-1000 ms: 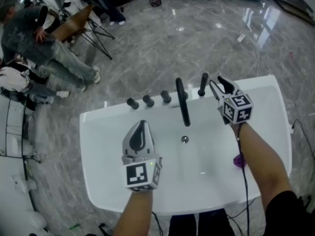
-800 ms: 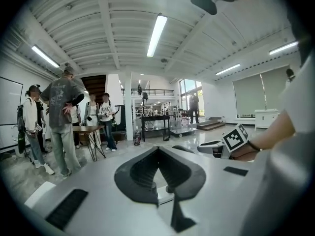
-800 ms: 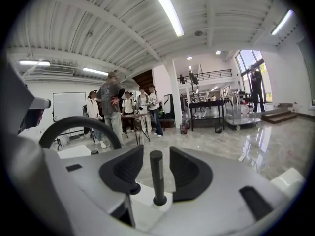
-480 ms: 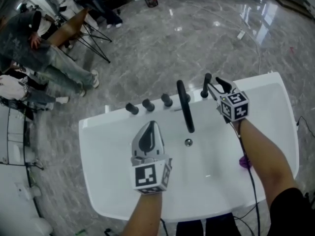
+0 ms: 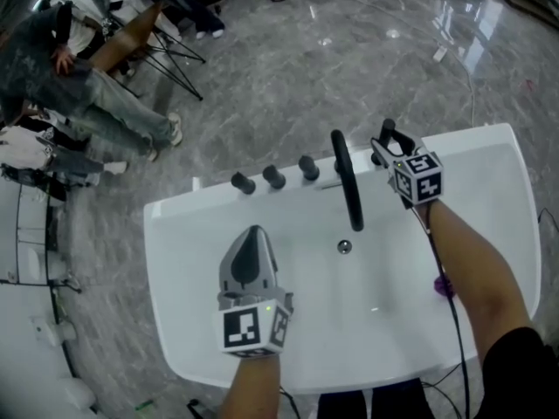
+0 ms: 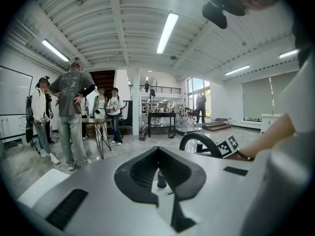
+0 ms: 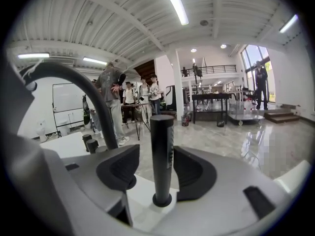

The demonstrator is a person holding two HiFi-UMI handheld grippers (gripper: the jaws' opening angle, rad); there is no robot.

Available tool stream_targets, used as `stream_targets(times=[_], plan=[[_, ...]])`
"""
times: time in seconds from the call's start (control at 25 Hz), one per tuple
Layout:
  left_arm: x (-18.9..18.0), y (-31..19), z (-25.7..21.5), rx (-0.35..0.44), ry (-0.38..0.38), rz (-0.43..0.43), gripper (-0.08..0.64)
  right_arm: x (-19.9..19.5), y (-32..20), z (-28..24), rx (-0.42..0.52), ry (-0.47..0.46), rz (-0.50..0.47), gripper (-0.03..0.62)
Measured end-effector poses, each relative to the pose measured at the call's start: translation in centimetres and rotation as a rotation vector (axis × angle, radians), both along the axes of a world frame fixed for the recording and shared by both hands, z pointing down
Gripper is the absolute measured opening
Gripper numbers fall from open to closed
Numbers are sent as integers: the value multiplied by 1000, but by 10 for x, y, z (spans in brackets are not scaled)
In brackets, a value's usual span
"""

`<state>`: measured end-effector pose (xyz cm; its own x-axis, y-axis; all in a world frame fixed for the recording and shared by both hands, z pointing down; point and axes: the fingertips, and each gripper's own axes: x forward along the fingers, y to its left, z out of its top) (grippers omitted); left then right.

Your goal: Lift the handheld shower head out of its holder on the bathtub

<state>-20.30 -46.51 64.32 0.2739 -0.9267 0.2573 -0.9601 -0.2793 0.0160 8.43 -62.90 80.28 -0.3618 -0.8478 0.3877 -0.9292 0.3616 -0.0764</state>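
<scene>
1. Right hand-held gripper point(image 7: 156, 155): the jaws are spread and have just been opening. The handheld shower head point(image 7: 162, 146) stands upright between them with a gap on either side, and neither pad presses on it. I judge the wide setting is meant to clear the handle before closing.

2. Task item: the shower head is seated in its round holder point(image 7: 162, 199) on the back rim of the bathtub point(image 5: 201, 260), just beside the arched black spout point(image 5: 348, 186). It has not been lifted. The jaws bracket the handle above the holder rather than the holder itself, so I expect a straight upward pull would free it.

3. Left hand-held gripper point(image 6: 157, 150): the jaws are pressed together and hold nothing. It hangs over the basin, on the near side of the three knobs point(image 5: 273, 176). I read this as a parked position that keeps it out of the working arm's way.

4. Next action, as I judge it: close onto the handle, then raise it vertically. The handle is a smooth, narrow cylinder, so an off-centre pinch could let it slip or tilt in the holder. No hose can be seen.

5. Surroundings: people point(image 5: 70, 77) stand on the marble floor, well apart from the tub.
</scene>
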Motion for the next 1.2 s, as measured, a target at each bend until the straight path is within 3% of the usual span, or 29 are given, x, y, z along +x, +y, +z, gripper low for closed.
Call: stream_targets(times=[0.08,0.2,1.2], plan=[[-5,1,0,7,-2,-1,9,-3,-3,3,5,0,10,225],[-8,5,-3,14,-3,-8,9,-2,-5,3,5,-2,28,140],[-19,16,-37,22,13,-8,9,6,8,-5,-49,35,6,129]])
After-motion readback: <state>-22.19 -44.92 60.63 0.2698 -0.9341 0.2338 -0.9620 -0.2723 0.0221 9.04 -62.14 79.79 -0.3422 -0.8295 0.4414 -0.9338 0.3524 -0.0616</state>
